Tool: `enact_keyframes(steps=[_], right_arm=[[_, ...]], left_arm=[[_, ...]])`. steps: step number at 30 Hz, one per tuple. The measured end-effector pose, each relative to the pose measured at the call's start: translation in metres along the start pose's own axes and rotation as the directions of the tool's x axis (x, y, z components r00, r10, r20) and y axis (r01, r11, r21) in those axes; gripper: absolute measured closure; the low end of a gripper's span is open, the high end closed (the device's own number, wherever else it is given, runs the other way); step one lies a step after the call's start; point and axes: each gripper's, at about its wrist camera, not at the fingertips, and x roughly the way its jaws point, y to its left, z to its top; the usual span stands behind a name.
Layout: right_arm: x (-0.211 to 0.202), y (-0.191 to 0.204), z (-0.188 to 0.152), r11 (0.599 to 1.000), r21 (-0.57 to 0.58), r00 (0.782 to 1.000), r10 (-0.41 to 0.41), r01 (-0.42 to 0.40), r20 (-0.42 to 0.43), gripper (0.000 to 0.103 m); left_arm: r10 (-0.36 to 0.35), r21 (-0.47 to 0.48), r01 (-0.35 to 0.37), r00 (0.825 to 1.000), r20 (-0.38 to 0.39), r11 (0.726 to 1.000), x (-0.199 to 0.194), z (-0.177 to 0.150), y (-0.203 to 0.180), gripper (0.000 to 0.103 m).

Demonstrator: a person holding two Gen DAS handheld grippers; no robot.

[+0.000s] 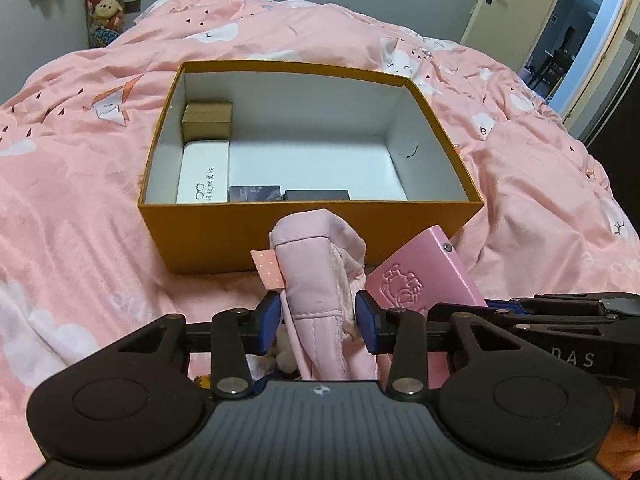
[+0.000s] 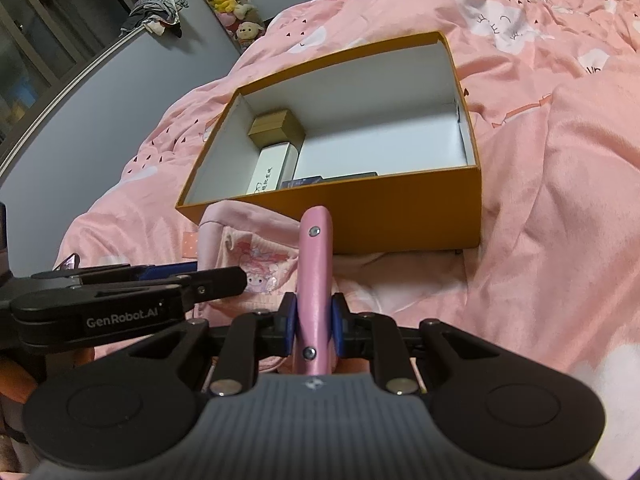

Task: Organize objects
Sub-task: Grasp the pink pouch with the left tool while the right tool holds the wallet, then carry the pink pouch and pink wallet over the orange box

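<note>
An open orange box (image 1: 224, 236) rests on the pink bed. Inside it, at the left, lie a small brown box (image 1: 208, 120) and a white case (image 1: 204, 172), with a dark card (image 1: 255, 193) and a black item (image 1: 316, 195) against the near wall. My left gripper (image 1: 319, 312) is shut on a pink fabric pouch (image 1: 312, 264), held upright just before the box. To its right, my right gripper (image 2: 314, 316) is shut on the edge of a flat pink case (image 2: 316, 264) with an embossed figure (image 1: 402, 286). In the right wrist view the pouch (image 2: 256, 256) sits left of the case.
A rumpled pink quilt (image 1: 80, 200) covers the whole bed around the box. Plush toys (image 1: 105, 4) hang on the grey wall behind. A door (image 1: 516, 8) stands open at the far right. The right half of the box floor (image 1: 320, 160) is bare.
</note>
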Motion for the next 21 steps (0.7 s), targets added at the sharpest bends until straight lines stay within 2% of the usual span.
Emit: enact_keyframes(steps=[6,11,17,21], right_arm=[[-0.002,0.003,-0.001,1.000,-0.008,1.000,-0.011,0.011,-0.001,0.084],[-0.004,0.003,-0.001,1.000,-0.016,1.000,-0.018,0.018,0.008,0.084],[-0.018,-0.010,0.006,1.000,0.031,0.999,0.006,-0.007,0.034,0.084],[-0.040,-0.013,0.016,0.999,0.041,0.996,0.024,-0.027,0.083,0.085]], left_arm=[[-0.037,-0.029,0.037,0.999,-0.004,0.999,0.001,-0.005,0.010,0.057],[-0.090,-0.041,0.092,0.995,0.032,0.995,-0.001,-0.007,0.015,0.063],[-0.168,-0.086,0.173,0.984,0.054,0.981,-0.008,-0.006,0.027,0.070],[-0.214,-0.090,0.222,0.972,0.099,0.971,-0.022,0.001,0.028,0.071]])
